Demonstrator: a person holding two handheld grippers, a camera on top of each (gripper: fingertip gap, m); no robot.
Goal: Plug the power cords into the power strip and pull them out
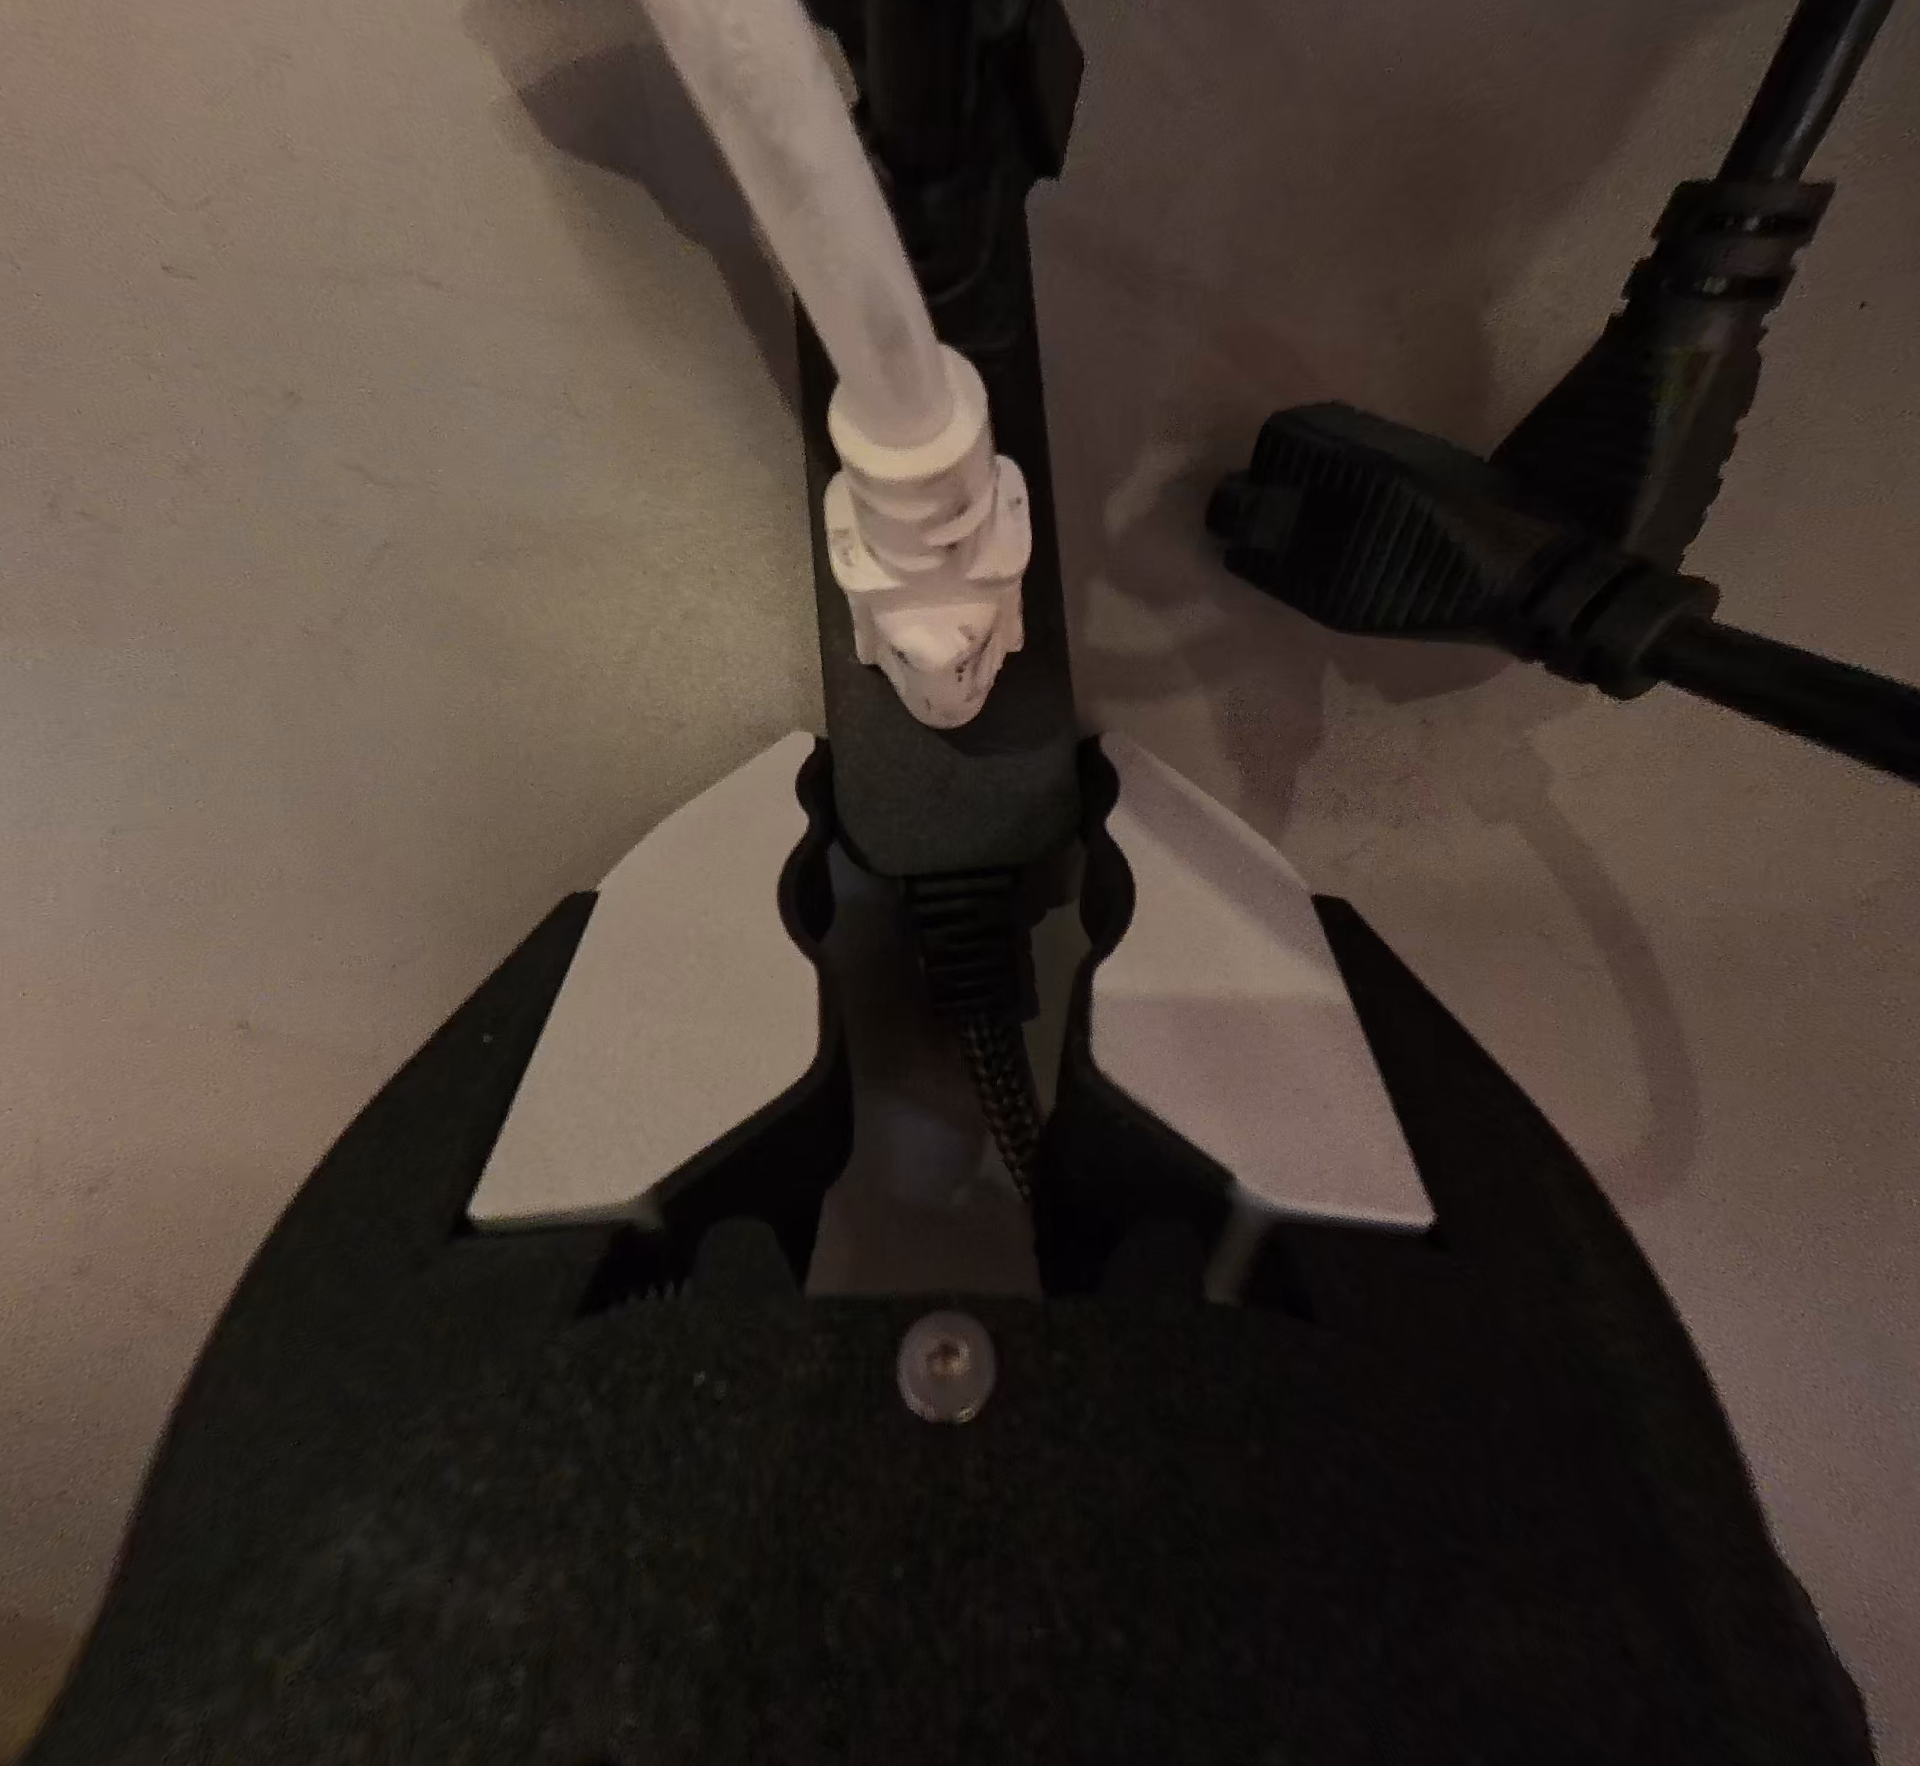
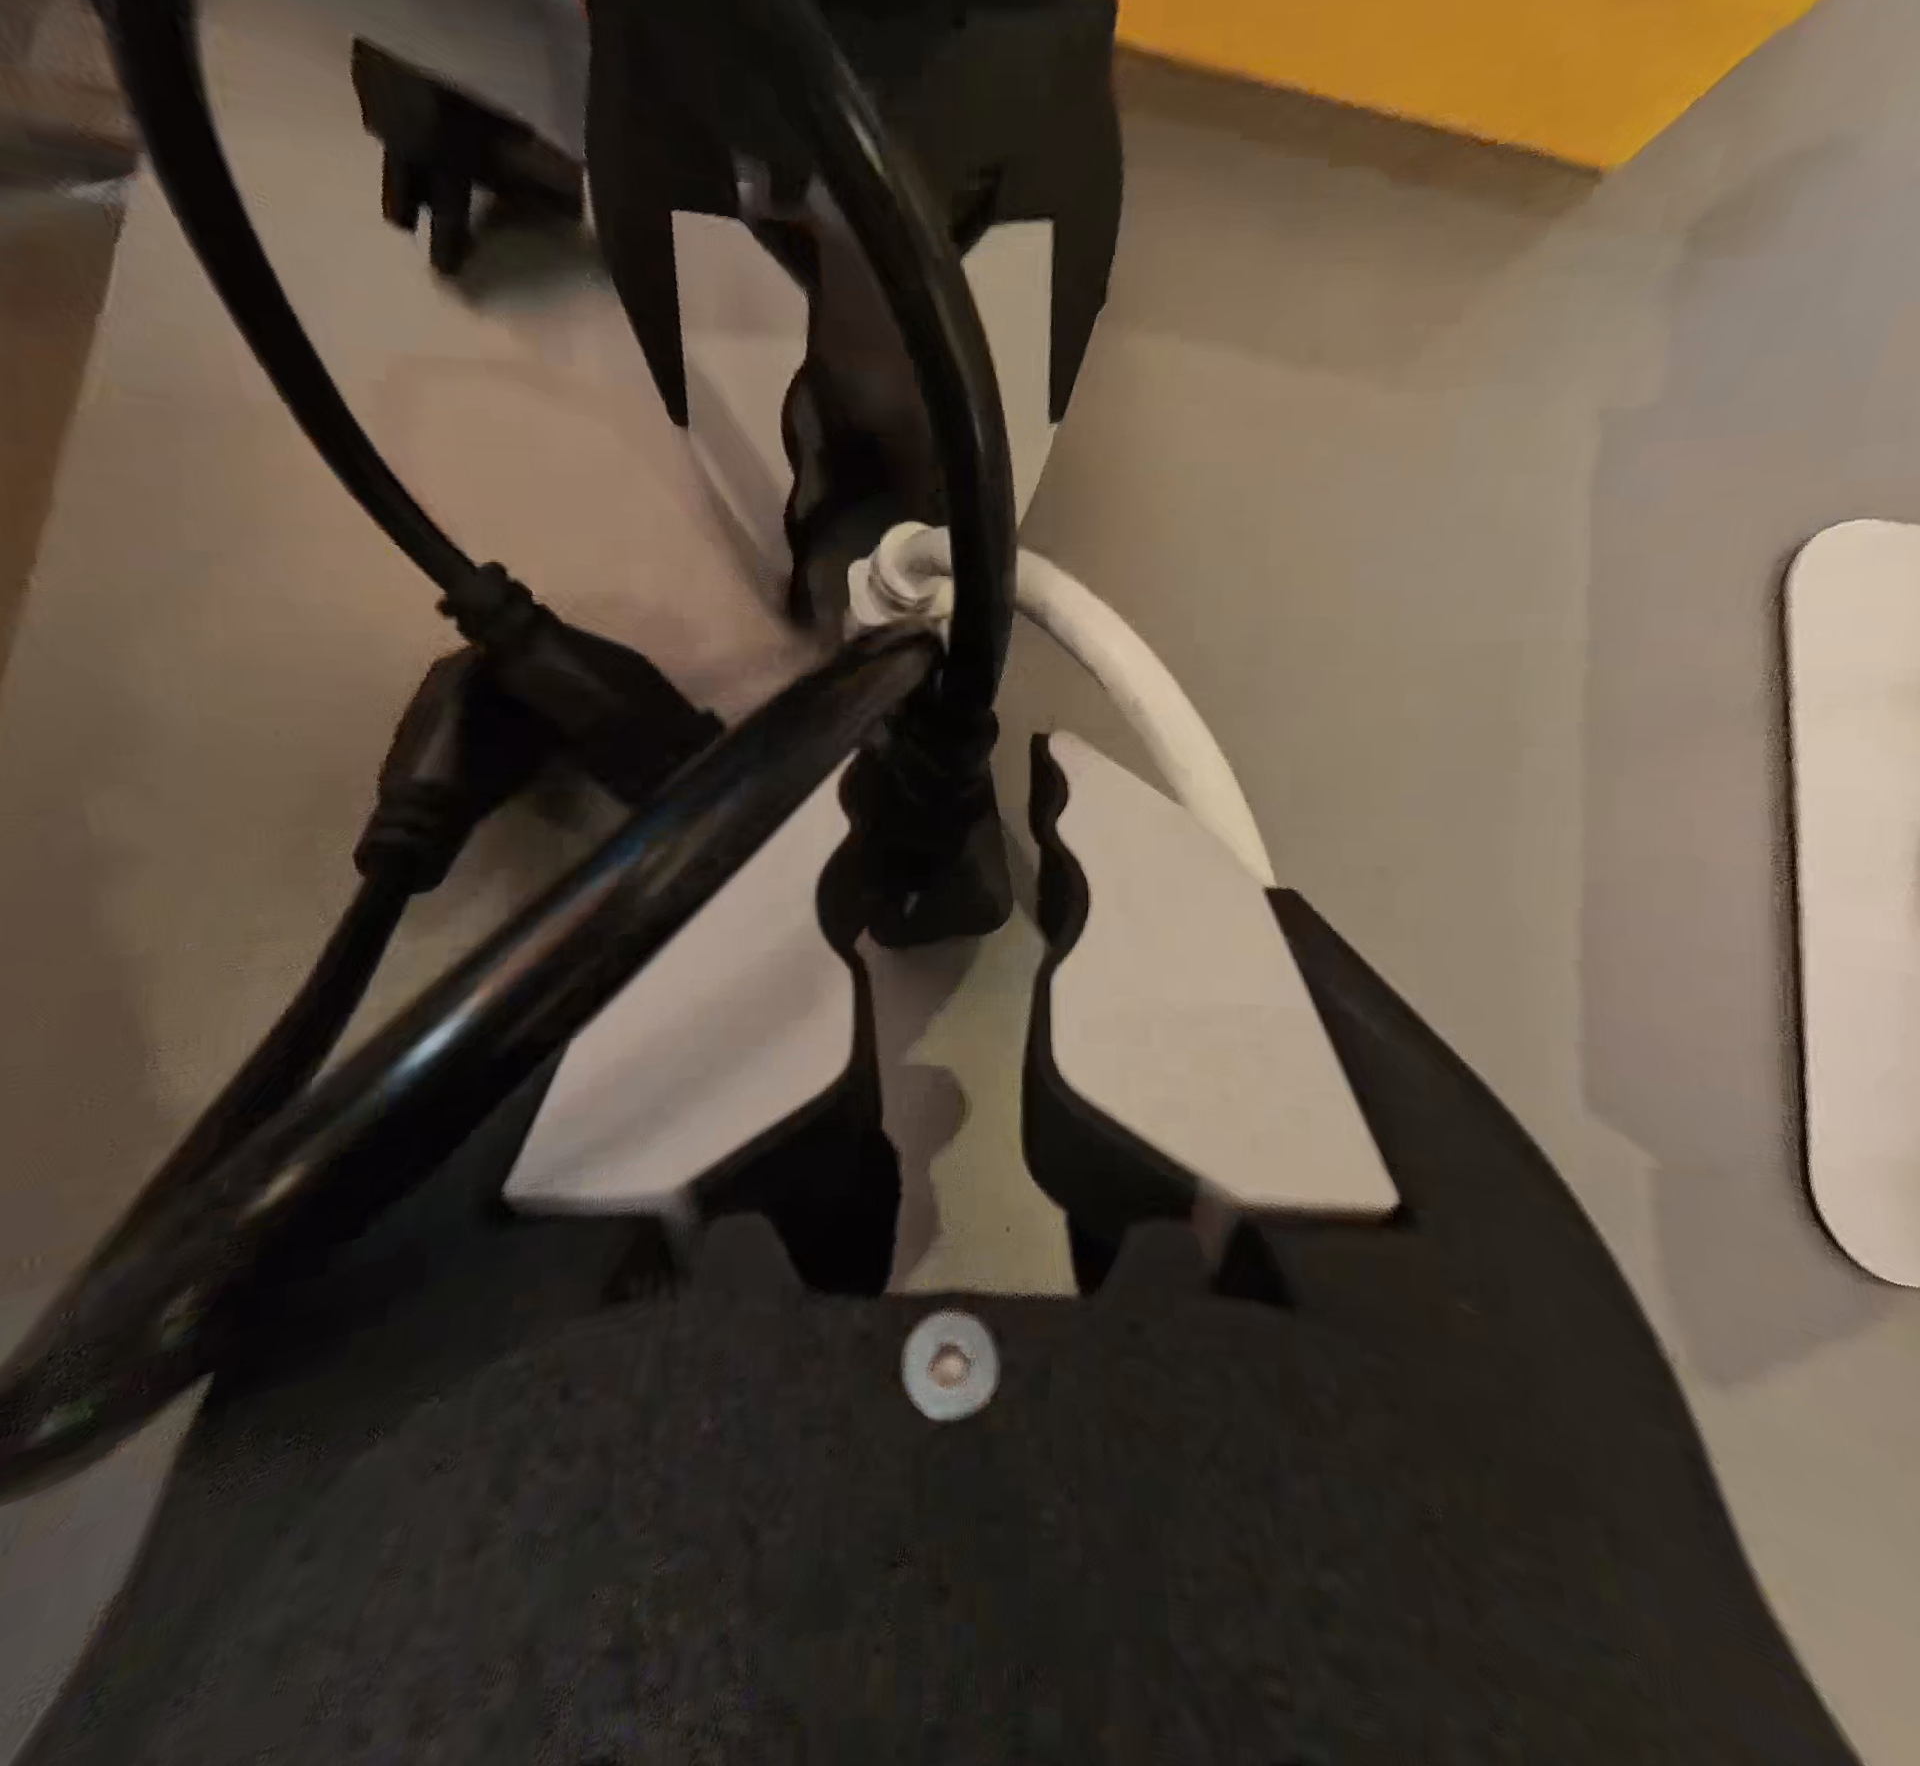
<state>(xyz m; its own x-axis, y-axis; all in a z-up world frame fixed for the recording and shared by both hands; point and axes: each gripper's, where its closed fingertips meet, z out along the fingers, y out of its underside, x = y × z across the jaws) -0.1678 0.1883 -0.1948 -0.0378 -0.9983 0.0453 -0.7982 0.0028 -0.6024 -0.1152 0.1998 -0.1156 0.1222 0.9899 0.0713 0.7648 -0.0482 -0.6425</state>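
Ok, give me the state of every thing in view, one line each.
left gripper: shut on the power strip's end.
power strip: clamped.
white plug: seated in the power strip.
loose black plugs: lying unplugged beside it.
right gripper: open.
black plug: between the right fingers, not clamped.

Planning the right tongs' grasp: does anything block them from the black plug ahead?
Nothing visible does: the black plug already sits between the right tongs, nearer their left finger. A thick black cable crosses just to the left, not between them.
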